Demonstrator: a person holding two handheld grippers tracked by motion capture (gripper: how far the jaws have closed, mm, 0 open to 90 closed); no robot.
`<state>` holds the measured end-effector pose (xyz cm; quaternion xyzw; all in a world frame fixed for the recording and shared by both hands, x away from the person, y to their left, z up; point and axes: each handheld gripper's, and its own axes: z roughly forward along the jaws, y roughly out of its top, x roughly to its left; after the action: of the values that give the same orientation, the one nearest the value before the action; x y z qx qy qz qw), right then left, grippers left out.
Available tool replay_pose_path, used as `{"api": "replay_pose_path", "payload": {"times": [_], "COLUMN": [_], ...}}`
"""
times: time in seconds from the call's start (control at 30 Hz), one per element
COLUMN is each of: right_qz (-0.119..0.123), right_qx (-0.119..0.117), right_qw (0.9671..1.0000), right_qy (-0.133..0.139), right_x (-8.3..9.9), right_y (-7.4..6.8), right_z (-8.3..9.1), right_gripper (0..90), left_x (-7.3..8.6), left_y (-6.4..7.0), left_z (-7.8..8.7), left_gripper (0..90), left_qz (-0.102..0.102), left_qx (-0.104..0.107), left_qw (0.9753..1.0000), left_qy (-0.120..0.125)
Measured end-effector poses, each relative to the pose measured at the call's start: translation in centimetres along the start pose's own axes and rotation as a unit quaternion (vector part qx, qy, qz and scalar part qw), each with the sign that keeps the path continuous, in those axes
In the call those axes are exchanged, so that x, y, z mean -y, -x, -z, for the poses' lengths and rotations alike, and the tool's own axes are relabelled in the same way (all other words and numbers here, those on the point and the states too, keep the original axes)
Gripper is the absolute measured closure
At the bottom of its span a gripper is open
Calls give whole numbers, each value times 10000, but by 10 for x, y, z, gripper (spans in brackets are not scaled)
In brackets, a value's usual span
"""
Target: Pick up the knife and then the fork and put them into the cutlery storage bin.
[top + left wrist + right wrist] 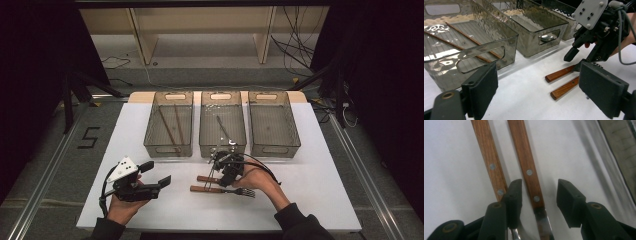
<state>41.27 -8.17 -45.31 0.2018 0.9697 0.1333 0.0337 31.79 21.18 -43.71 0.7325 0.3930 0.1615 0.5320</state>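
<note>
Two wooden-handled forks lie side by side on the white table (310, 190), the far fork (207, 178) and the near fork (205, 189), whose tines (246, 192) point right. My right gripper (218, 176) is lowered over them, open. In the right gripper view its jaws straddle one handle (529, 170) near the metal neck, the gripper (539, 195) not touching it; the other handle (489, 157) runs just outside the left jaw. My left gripper (156, 174) rests open and empty at the front left. In the left gripper view the gripper (541, 87) faces both handles (560, 73).
Three clear bins stand in a row behind the forks. The left bin (150, 142) holds two brown chopsticks (170, 131). A metal spoon (224, 130) lies in the middle bin (204, 145). The right bin (295, 140) looks bare. Cables lie on the floor beyond the table.
</note>
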Motion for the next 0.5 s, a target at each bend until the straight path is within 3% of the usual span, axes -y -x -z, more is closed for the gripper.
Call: {"api": "replay_pose_path", "payload": {"times": [0.23,0.5], "right_qz": [81,178], "right_qx": [-68,-47], "right_qw": [9995,9987], "right_qy": [-305,-476], "right_x": [-1,-6], "right_y": [2,1], "right_z": [-5,-5], "right_gripper": [642,691], "left_x": [1,1], "left_y": [0,0], "left_z": [1,1], "left_gripper": [156,156], "left_qz": [13,15], "left_qx": [-9,-5], "left_qw": [10000,10000], "left_qy": [14,9]}}
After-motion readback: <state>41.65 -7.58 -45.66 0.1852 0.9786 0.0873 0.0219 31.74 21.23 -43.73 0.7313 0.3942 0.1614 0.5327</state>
